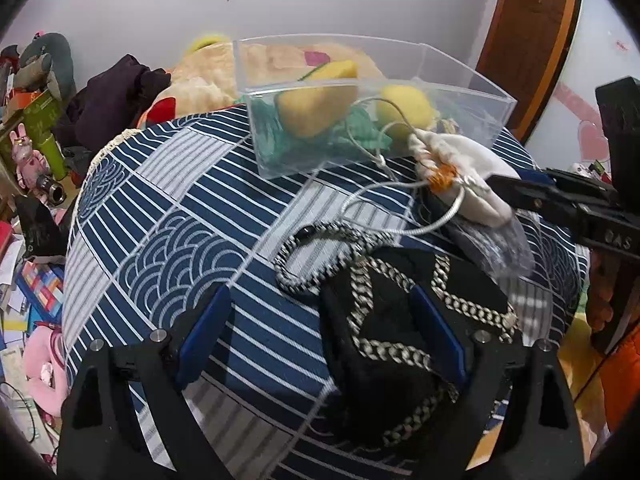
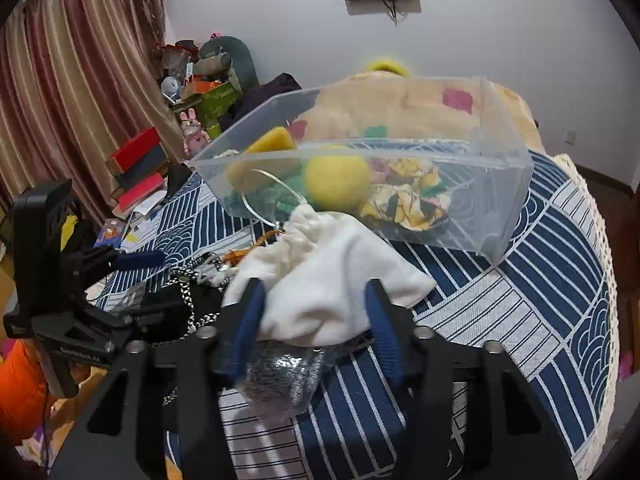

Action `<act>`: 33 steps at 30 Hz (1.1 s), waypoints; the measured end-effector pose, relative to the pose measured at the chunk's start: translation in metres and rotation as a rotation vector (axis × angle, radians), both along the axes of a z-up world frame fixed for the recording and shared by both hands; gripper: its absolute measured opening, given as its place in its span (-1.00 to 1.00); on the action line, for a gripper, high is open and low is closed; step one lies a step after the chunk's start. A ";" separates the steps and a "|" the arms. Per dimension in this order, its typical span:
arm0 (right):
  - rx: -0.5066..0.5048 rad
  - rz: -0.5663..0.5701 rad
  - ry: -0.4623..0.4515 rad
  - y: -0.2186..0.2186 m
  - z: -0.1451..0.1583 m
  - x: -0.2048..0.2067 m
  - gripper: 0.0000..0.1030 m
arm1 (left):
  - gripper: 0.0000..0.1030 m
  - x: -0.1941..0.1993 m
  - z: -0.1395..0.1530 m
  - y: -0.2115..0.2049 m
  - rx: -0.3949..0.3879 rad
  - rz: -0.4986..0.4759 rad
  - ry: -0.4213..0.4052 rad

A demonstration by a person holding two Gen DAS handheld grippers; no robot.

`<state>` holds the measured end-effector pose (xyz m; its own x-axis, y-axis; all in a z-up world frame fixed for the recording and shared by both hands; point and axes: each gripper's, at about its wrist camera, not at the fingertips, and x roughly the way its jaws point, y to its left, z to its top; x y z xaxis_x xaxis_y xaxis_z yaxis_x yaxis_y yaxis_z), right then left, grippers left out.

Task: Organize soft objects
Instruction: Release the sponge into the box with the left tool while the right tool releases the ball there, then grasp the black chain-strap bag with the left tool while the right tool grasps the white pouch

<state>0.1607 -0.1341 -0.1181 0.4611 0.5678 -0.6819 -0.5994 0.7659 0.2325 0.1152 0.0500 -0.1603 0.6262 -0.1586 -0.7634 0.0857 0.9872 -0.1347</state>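
Clear box (image 2: 440, 216) with yellow plush toys stands behind the white pouch (image 2: 320, 280). Right claw (image 2: 316, 316) is spread around that pouch; left claw (image 1: 324, 336), spread, straddles the black pouch (image 1: 400, 320) beside it.

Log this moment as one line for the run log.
left gripper: open, over black pouch | right gripper: open around white pouch | clear bin: holds yellow plush

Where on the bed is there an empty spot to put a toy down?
Bare blue striped cover lies left of the clear box and the black pouch, out to the lace edge. More lies right of the box, by the other lace edge. Between box, white pouch and black pouch, it is crowded.
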 end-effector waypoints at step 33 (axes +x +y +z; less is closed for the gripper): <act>0.154 -0.150 -0.233 -0.034 0.074 -0.009 -0.66 | -0.70 0.004 0.125 -0.008 -0.084 -0.033 -0.347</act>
